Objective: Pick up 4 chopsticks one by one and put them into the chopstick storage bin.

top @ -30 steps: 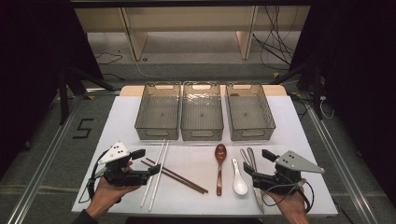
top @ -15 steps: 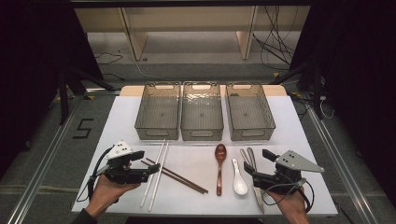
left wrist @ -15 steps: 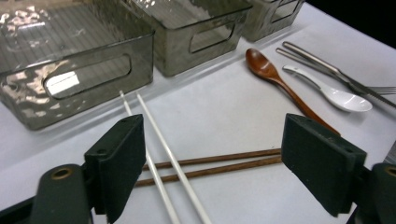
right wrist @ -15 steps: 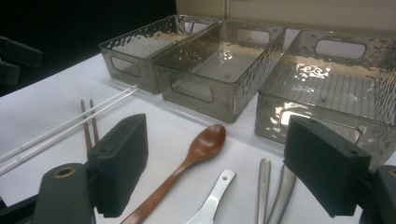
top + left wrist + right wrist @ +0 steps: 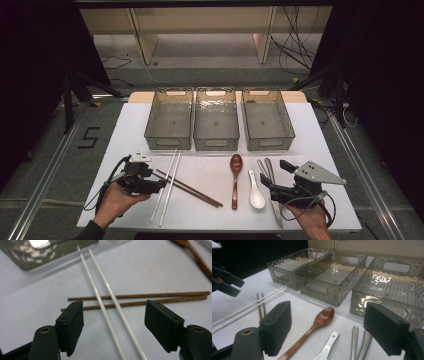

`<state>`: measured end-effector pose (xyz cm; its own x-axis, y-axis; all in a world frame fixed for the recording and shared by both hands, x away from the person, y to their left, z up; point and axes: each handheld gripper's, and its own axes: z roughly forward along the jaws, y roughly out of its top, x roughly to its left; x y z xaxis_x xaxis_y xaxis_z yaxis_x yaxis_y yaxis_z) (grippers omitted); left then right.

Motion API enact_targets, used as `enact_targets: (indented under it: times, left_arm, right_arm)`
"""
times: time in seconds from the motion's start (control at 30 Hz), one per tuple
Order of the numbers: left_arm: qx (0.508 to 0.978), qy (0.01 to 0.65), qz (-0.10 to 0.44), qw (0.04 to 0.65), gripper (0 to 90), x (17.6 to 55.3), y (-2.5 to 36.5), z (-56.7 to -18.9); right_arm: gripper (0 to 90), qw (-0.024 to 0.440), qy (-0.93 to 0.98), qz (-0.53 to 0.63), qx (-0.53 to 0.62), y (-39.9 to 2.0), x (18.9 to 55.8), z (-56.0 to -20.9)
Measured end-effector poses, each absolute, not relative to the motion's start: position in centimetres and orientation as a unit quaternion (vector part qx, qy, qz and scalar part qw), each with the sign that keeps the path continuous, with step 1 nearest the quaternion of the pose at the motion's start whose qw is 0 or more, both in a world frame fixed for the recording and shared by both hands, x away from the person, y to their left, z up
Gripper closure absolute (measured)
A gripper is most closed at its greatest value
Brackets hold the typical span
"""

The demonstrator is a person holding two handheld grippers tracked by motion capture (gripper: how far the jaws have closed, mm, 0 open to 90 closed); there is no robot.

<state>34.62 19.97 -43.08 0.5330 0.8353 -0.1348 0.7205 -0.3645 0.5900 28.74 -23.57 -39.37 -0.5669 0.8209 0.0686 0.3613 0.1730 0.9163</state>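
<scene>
**White chopsticks between the left jaws**

We see two white chopsticks (image 5: 110,302) lying on the white bench (image 5: 320,130). They are long, thin, smooth and a bit shiny — like two pale straws side by side, close together and not quite touching. They cross over two brown chopsticks (image 5: 150,298), which look like dark wood. The far ends of the white pair come just beside the left clear bin (image 5: 170,120).

The left gripper (image 5: 113,320) sits low over the white pair. Its jaws have just been closing, but they are wide apart, with one black pad on each side of the sticks. The pads do not touch the sticks, so nothing is held.

The right gripper (image 5: 328,328) is well apart from the sticks, near a brown wooden spoon (image 5: 235,177) and a white spoon (image 5: 255,192). Its jaws stand wide open — they hold nothing.
</scene>
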Motion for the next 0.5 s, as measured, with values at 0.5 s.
enact_targets:
  times: [0.5]
  left_arm:
    - [0.854, 0.467, 0.061, 0.221, 53.3, 36.4, 18.8, -45.4]
  right_arm:
    - [24.6, 0.225, 0.735, 0.498, 0.401, -23.5, 28.8, -39.4]
